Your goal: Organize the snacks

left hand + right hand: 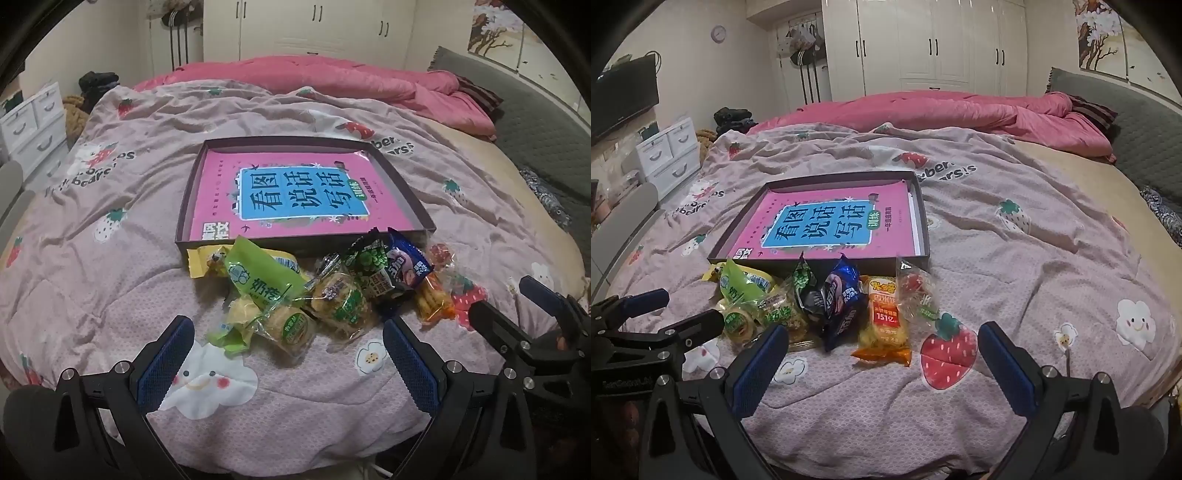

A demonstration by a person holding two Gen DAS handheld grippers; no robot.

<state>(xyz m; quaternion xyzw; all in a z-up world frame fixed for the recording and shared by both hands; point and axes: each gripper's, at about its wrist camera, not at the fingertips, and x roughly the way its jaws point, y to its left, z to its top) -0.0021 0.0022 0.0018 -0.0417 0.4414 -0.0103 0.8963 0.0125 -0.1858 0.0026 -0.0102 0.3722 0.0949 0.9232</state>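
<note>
Two wide-open grippers, left (288,354) and right (882,360), before snack packets (827,306) against the book-filled, perhaps cardboard, tray (406,184).

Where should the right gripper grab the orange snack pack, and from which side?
Take the orange snack pack across its narrow width, mid-body, coming straight down with the open right gripper. It lies flat on the quilt, long axis pointing away from the gripper. Its right edge is free; the dark blue packet crowds its left, so keep that finger tight in.
</note>
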